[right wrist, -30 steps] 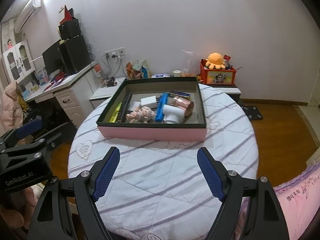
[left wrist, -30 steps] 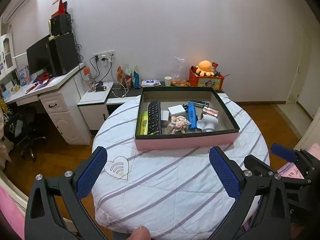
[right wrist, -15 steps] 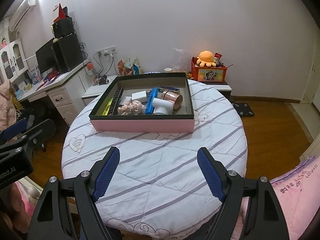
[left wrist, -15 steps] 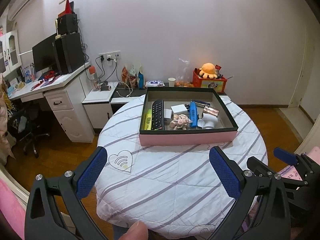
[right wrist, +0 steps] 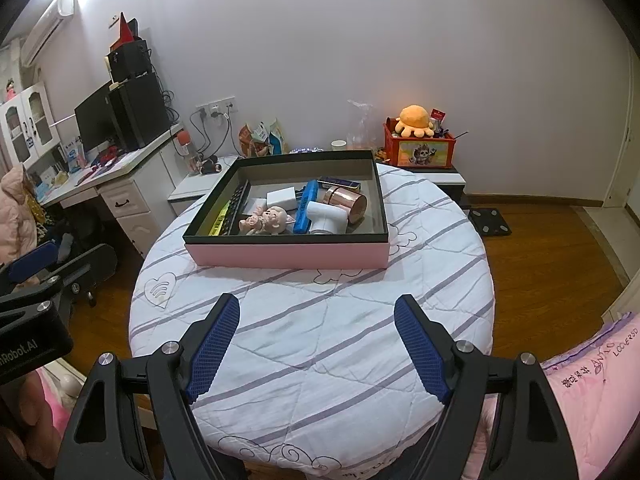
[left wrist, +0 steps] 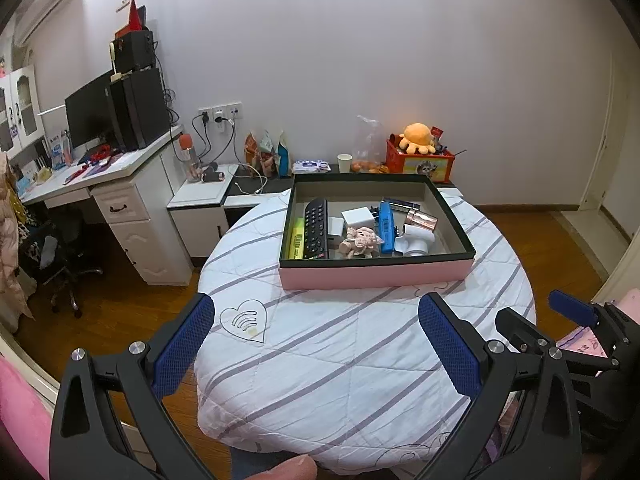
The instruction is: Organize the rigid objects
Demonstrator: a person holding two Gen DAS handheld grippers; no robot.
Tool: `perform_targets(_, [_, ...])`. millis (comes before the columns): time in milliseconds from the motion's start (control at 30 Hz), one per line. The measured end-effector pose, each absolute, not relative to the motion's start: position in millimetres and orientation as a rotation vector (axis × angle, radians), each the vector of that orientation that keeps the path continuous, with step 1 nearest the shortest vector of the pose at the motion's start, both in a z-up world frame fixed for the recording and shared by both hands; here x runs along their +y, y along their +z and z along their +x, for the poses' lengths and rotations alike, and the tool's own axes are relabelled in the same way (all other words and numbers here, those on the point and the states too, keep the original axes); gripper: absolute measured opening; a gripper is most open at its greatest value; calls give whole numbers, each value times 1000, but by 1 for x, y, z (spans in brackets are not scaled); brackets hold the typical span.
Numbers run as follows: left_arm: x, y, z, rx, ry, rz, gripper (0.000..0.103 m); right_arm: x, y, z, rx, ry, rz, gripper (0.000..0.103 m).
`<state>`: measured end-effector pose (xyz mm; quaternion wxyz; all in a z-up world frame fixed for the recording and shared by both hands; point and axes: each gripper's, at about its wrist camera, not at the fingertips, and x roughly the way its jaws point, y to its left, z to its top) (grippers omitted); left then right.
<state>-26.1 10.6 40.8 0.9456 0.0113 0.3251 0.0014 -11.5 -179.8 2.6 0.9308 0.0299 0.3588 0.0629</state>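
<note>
Box (left wrist: 374, 276): pink-sided, dark-rimmed, on far half of round table (left wrist: 352, 360); smaller in both views than a second ago.
Contents: remote (left wrist: 316, 229), marker (left wrist: 296, 238), pig toy (left wrist: 360, 242), blue bar (left wrist: 385, 226), copper roll (right wrist: 346, 204), all inside box.
Left gripper (left wrist: 316, 336): released, empty, well short of box.
Right gripper (right wrist: 316, 338): released, empty, same side of box.

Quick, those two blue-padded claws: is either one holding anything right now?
Left gripper: open, holding nothing, above the striped tablecloth.
Right gripper: open, holding nothing, short of the pink box.
</note>
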Motion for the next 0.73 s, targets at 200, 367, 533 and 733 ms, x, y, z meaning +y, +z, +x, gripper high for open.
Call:
perform_targets(200, [14, 42, -27, 662, 7, 21, 103, -181, 2, -11, 738, 125, 64, 81])
perform_targets(367, [14, 43, -27, 661, 6, 24, 103, -182, 3, -10, 738, 126, 66, 81])
perform_targets(533, [14, 43, -27, 664, 3, 22, 103, -181, 3, -7, 741, 132, 63, 81])
perform_targets(733, [12, 42, -24, 664, -16, 20, 103, -181, 3, -7, 740, 131, 65, 81])
